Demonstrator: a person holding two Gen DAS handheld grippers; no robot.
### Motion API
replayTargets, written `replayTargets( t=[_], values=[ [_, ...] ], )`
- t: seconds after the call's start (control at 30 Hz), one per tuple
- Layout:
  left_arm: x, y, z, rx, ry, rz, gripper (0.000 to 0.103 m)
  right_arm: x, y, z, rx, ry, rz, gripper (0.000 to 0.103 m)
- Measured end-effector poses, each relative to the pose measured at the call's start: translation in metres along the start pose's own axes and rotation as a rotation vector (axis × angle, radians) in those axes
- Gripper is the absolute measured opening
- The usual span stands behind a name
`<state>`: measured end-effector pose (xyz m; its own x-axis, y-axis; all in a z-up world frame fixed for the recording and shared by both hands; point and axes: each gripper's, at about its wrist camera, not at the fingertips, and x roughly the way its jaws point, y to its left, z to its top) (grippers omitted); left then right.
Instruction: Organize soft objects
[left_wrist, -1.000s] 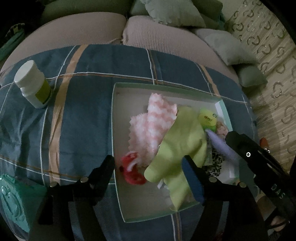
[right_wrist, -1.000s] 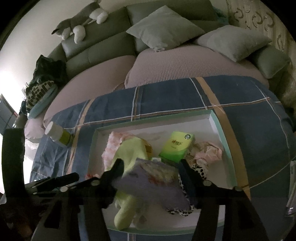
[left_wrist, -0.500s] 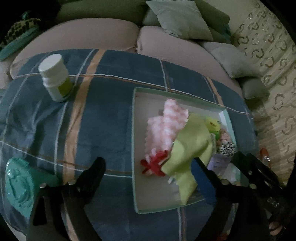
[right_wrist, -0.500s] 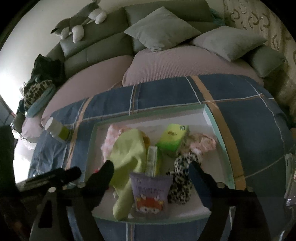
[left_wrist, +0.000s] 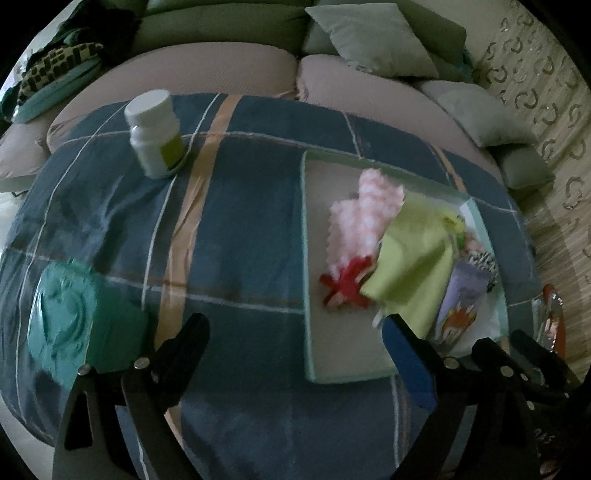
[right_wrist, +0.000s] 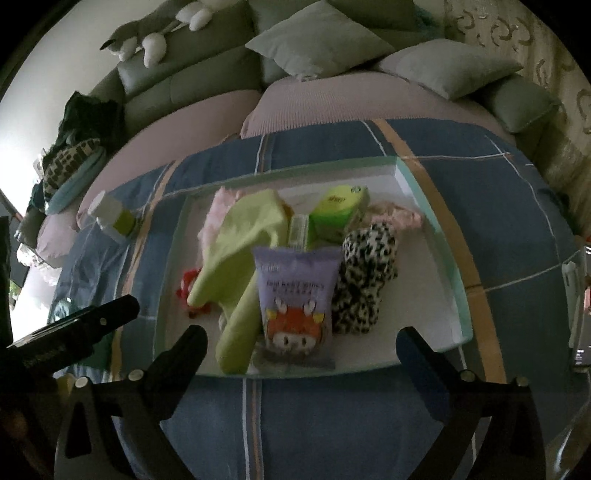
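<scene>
Low in the right wrist view, the right tool (right_wrist: 299, 349) stands spread wide with nothing between its fingers; its jaws have just been opening, and the purple wipes pack (right_wrist: 295, 291) now lies free in the tray (right_wrist: 436, 206), in the lower middle of the frame. Around it sit the lime cloth (right_wrist: 236, 251) to its left, the leopard-print scrunchie (right_wrist: 365, 273) touching its right edge, a green box (right_wrist: 340, 206) above, and pink fabric (right_wrist: 399, 218) toward the upper right. Across the bottom of the left wrist view, the left tool (left_wrist: 295, 339) is likewise spread and empty, its jaws having just opened too, and it hangs over the plaid tabletop cover (left_wrist: 236, 229) beside the tray's left wall. A white bottle (left_wrist: 155, 133) stands at upper left of that frame and a teal box (left_wrist: 74, 317) at lower left, both outside the tray

By my reading, a drop into the tray has just finished. Whichever soft item is still loose must be found next; none shows plainly outside the tray, so the next reach calls for a search first
</scene>
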<state>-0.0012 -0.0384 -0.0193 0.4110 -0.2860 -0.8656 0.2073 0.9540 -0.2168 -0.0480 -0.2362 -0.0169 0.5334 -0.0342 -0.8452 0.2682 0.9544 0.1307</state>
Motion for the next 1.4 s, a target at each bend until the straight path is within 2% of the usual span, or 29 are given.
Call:
replayTargets(
  t=[0.17,0.37,1.03,1.4],
  values=[
    [-0.001,0.008,-0.016,0.003,0.012,0.045,0.095,0.004,0.006,-0.011,-0.023,0.024,-0.009,0.103],
    [-0.01,0.012,-0.025,-0.002,-0.01,0.082,0.095,0.003,0.009,-0.017,-0.035,0.035,-0.008,0.103],
    [-0.018,0.008,-0.036,0.026,-0.029,0.262,0.095,0.007,0.003,-0.022,-0.033,0.056,-0.006,0.103],
    [-0.021,0.006,-0.038,0.035,-0.031,0.288,0.095,0.004,0.0,-0.022,-0.035,0.052,0.002,0.103]
  ],
)
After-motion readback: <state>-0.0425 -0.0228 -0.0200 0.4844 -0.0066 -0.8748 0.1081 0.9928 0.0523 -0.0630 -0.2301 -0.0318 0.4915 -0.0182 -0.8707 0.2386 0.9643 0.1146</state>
